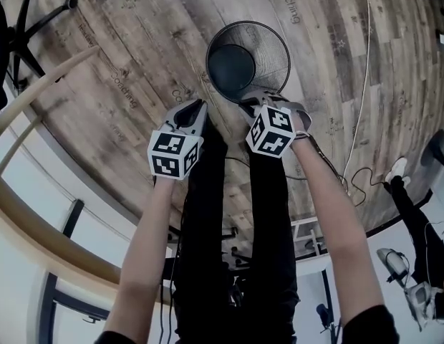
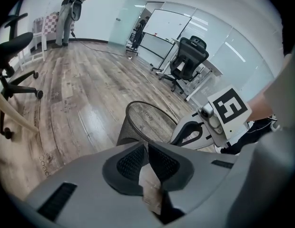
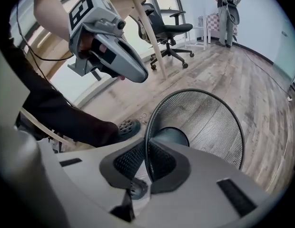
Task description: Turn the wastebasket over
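The black wire-mesh wastebasket (image 1: pixel 251 59) hangs tilted above the wooden floor, its open mouth facing up toward me and its solid dark bottom visible inside. My right gripper (image 1: pixel 252 100) is shut on the near rim; in the right gripper view the rim wire runs between the pads of that gripper (image 3: pixel 147 160), with the wastebasket (image 3: pixel 200 122) beyond. My left gripper (image 1: pixel 197 106) is shut with nothing in it, just left of the basket and apart from it. The left gripper view shows its shut jaws (image 2: pixel 146 151), the wastebasket (image 2: pixel 147 125) ahead, and the right gripper (image 2: pixel 185 132) at the rim.
A chair base (image 1: pixel 36 20) stands at the upper left. A curved wooden table edge (image 1: pixel 36 92) runs along the left. A thin cable (image 1: pixel 362 84) lies on the floor to the right. A person's shoe (image 1: pixel 397 169) is at the right. An office chair (image 2: pixel 188 61) stands farther off.
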`<state>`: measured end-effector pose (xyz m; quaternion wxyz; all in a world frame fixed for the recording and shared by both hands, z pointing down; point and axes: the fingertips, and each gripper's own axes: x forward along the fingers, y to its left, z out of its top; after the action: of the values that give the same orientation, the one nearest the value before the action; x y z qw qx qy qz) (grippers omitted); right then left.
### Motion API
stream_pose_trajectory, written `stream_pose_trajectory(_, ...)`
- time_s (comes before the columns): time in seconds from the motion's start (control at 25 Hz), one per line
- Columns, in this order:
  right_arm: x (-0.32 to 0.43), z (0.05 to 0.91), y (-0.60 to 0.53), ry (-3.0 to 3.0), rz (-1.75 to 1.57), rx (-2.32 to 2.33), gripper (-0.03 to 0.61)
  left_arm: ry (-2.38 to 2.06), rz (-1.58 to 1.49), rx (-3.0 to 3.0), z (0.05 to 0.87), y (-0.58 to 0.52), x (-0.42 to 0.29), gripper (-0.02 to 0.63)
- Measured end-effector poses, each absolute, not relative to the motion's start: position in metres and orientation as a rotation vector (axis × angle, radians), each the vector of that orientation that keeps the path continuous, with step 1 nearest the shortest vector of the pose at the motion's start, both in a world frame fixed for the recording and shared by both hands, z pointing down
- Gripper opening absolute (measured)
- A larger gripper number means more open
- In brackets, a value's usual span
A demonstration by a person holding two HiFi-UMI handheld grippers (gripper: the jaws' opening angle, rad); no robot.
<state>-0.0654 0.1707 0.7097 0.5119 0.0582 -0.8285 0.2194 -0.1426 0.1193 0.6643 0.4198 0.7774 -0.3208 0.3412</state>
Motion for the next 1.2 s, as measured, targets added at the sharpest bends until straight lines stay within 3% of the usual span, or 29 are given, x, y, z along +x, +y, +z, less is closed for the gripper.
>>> stream_pose_trajectory(1.2,-0.048,0.757,0.263,-1.846,0.405,-0.024,0.075,-0.771,0.907,1.949,0.681,0.143,-0.139,0.038)
